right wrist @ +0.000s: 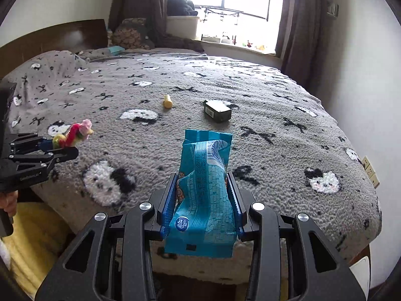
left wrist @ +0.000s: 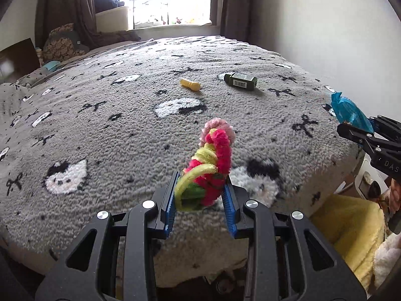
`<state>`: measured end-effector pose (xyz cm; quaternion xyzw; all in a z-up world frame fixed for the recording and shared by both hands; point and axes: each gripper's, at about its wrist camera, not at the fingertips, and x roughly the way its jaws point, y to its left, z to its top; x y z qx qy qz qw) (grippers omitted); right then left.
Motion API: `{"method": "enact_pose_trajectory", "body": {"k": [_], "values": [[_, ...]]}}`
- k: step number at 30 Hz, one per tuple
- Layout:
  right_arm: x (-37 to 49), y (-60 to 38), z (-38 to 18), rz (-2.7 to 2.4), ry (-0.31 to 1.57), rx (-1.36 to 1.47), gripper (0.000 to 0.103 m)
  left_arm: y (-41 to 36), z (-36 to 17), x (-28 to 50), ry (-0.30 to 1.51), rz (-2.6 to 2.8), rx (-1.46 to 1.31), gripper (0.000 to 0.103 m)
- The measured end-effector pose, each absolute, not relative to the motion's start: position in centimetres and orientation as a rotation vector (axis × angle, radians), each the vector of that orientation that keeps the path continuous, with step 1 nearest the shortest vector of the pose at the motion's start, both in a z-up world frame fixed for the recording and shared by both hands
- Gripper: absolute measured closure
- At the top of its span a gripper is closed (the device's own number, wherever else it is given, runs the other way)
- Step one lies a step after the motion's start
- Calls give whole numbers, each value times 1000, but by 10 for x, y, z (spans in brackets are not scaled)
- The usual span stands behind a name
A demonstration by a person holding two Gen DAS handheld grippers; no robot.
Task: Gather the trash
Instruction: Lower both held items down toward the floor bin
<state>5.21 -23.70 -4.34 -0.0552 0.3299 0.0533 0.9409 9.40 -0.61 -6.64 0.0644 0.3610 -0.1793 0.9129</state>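
Observation:
My left gripper [left wrist: 201,183] is shut on a bundle of fuzzy pink, red and yellow-green pipe cleaners [left wrist: 213,160], held above the near edge of the bed. It also shows in the right wrist view [right wrist: 72,135], at the left. My right gripper [right wrist: 203,183] is shut on a crumpled blue tissue packet [right wrist: 204,190], also above the bed's near edge. The packet shows at the right edge of the left wrist view [left wrist: 349,111]. A small yellow tube [left wrist: 190,84] [right wrist: 167,101] and a dark green box with a barcode [left wrist: 240,81] [right wrist: 217,111] lie on the blanket further in.
The bed carries a grey blanket with white cat faces and black bows [left wrist: 100,130] [right wrist: 288,150]. Yellow fabric [left wrist: 348,228] lies beside the bed's near corner. A window sill with small items [right wrist: 238,42], curtains and a wooden headboard [right wrist: 50,37] stand beyond.

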Motion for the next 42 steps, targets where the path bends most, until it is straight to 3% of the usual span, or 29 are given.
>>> {"method": "enact_pose_trajectory", "body": {"k": [14, 42], "values": [[-18, -213, -90, 177, 775, -54, 64, -3, -124, 2, 833, -428, 117, 72], [-13, -188, -207, 256, 1089, 16, 64, -12, -262, -1, 1213, -452, 124, 72]]}}
